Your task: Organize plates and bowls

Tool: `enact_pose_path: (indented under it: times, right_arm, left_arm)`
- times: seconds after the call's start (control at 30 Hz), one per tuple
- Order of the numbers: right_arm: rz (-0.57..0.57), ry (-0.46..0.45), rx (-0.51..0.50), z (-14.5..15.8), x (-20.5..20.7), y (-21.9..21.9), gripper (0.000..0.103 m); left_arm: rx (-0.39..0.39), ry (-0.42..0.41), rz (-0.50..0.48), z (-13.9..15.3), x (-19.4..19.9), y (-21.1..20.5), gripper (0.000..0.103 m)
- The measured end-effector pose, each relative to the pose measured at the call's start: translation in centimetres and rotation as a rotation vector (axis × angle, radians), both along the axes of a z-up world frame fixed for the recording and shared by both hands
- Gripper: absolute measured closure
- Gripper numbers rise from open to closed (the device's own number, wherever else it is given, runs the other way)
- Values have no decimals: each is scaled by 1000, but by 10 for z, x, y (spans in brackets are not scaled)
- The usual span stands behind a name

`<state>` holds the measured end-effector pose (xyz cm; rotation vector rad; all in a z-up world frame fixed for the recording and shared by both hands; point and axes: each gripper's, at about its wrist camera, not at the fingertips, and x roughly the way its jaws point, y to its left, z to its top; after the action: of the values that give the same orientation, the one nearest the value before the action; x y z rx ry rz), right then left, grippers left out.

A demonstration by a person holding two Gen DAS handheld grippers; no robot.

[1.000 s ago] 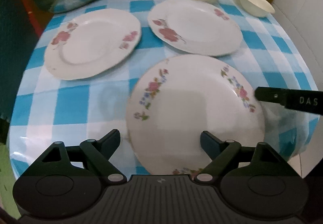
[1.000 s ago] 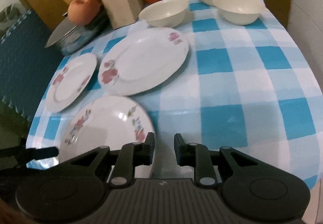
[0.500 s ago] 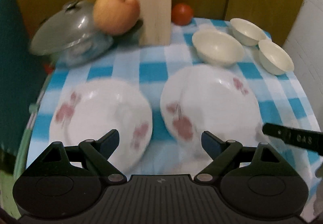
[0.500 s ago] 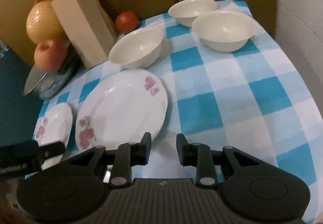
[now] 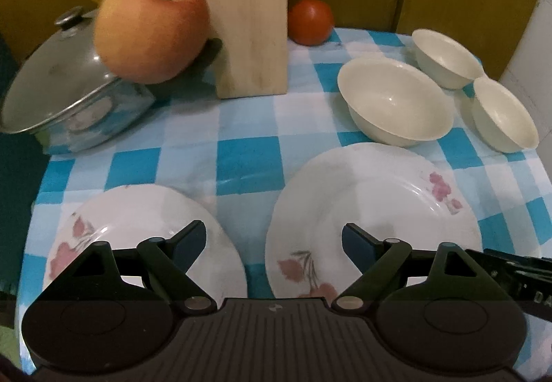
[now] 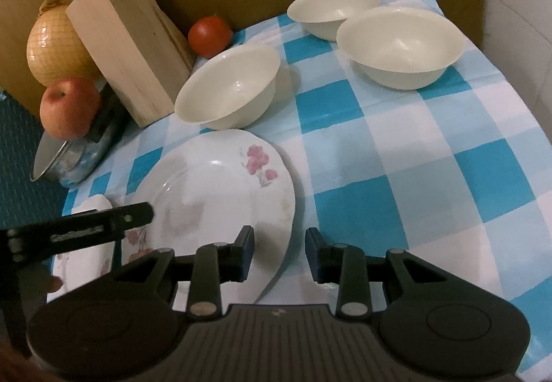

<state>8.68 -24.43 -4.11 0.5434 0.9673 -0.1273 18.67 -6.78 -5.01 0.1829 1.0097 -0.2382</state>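
Two white floral plates lie on the blue checked tablecloth: a left plate (image 5: 138,230) and a right plate (image 5: 372,209), which also shows in the right wrist view (image 6: 220,199). Three cream bowls stand behind: a near bowl (image 5: 396,99) (image 6: 231,85) and two farther bowls (image 6: 400,44) (image 6: 331,9). My left gripper (image 5: 274,242) is open and empty, over the gap between the two plates. My right gripper (image 6: 279,252) is open a little and empty, its jaws either side of the right plate's near right rim.
A wooden knife block (image 5: 246,13) (image 6: 127,51) stands at the back. An apple (image 5: 151,30) rests on a lidded steel pot (image 5: 65,106). A tomato (image 5: 310,20), a netted melon (image 6: 55,47), brown cabinet doors and a white wall on the right bound the table.
Both grippers moved forward toward the back of the table. The nearest third plate left view. The right gripper's jaws opened slightly wider and now straddle the right plate's rim.
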Motion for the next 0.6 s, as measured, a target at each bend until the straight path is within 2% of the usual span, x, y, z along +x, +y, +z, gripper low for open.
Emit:
enact_pose_path:
  times: [0.17,0.27,0.6]
  right_arm:
    - [-1,-9,4,-1,2,-3,71]
    - [-17,-7,10,-1,1,-7,71]
    - [-3,-8,38,-1,0,-12,71]
  left_arm:
    - [35,-10,-14,-8,8,-7,12]
    - [30,-13,-23,-8,9,-9,12]
    - [-55,74,-97,-14,10,-22,16]
